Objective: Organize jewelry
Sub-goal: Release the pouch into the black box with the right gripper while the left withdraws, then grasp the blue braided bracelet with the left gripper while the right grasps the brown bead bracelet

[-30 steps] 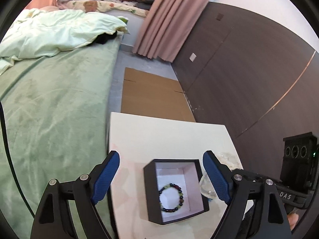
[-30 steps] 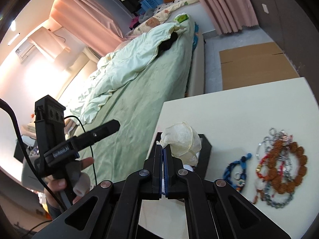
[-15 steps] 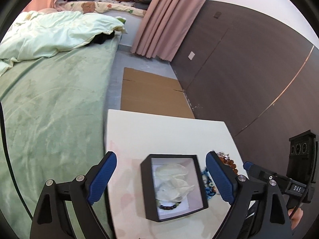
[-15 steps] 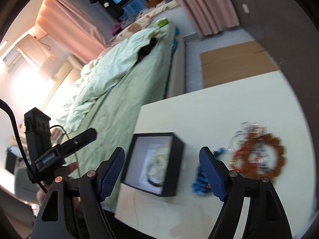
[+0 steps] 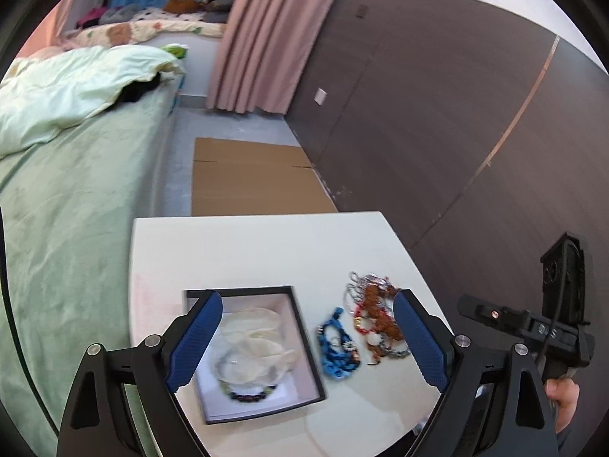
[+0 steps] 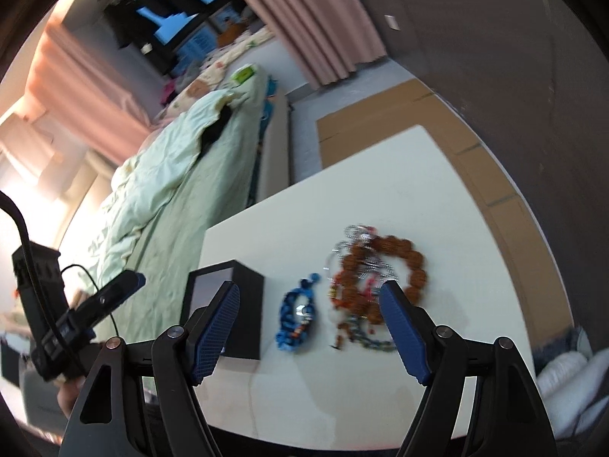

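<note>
Both the left tongs and right tongs gape empty. In the black box lie a dark bead bracelet and pale pouch; the blue bracelet and tangled pile wait on the bench.

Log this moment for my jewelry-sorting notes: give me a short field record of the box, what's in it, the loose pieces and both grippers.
box: black box, open, on white table
inside box: dark beaded bracelet under a translucent white wrap
loose, right of box: blue bracelet; tangled pile with brown bead bracelet
left gripper: open, empty
right gripper: open, empty, above the blue bracelet
</note>
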Motion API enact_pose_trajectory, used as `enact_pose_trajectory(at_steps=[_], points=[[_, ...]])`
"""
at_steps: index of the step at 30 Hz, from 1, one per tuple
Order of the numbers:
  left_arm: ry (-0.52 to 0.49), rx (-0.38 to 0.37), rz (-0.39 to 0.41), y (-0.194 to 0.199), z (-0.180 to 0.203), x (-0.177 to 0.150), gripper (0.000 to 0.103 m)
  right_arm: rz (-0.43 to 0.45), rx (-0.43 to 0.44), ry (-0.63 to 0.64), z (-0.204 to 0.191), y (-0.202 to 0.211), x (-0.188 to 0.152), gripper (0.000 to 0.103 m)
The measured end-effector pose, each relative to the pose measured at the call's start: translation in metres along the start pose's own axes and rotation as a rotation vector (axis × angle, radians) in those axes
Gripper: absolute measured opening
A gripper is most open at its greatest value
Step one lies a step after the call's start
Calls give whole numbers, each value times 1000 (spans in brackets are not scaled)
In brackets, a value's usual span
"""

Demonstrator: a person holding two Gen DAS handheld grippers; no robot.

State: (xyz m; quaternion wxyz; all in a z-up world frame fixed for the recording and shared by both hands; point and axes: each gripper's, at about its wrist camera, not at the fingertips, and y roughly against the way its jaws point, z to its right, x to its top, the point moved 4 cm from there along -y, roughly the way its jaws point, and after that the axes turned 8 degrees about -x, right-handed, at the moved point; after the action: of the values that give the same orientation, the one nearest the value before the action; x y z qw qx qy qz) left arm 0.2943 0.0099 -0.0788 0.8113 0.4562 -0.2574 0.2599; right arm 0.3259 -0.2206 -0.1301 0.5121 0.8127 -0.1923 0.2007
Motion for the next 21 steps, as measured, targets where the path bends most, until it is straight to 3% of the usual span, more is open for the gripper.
enact_pose_trajectory(at_steps=[12, 14, 21], points=[[-46, -57, -120, -65, 40, -4, 59, -64, -46, -171, 61, -26, 1, 53], [-45, -63, -150, -77, 43, -6, 45, -84, -58, -184, 68, -37, 0, 52], [-59, -46, -221, -104, 48, -18, 39, -168, -39, -202, 81, -71, -7, 50]])
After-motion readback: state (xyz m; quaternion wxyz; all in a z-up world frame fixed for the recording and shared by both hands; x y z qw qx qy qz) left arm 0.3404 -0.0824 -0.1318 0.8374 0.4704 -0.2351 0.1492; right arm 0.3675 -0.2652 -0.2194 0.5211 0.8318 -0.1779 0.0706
